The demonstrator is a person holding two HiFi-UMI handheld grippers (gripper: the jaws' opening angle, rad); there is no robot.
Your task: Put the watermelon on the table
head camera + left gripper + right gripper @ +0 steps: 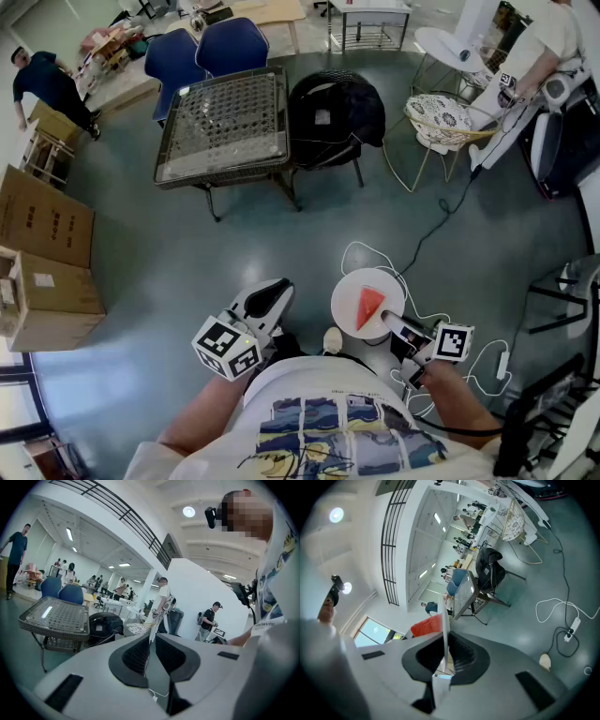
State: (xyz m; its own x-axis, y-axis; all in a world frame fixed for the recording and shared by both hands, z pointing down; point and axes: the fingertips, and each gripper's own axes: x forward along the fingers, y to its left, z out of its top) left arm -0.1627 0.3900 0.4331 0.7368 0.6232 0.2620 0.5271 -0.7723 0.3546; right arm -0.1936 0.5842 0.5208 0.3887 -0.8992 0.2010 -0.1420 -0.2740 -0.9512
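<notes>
Grey floor [141,272]: wicker table [225,117], black chair [333,112], cardboard boxes [47,230] standing.

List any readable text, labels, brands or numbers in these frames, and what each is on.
None can be read.
Cardboard boxes: printed marks and a white label, too small.
Black bag: white tag, blurred.
Shirt: scribbled lines below the picture print, no legible words.
Marker cubes on left gripper and right gripper: square patterns only, no letters.
White plate and watermelon slice: no print.

Two tongs [277,292] [387,320], two blue chairs [172,58] [232,44], one plate [347,291], one watermelon slice [369,306]
</notes>
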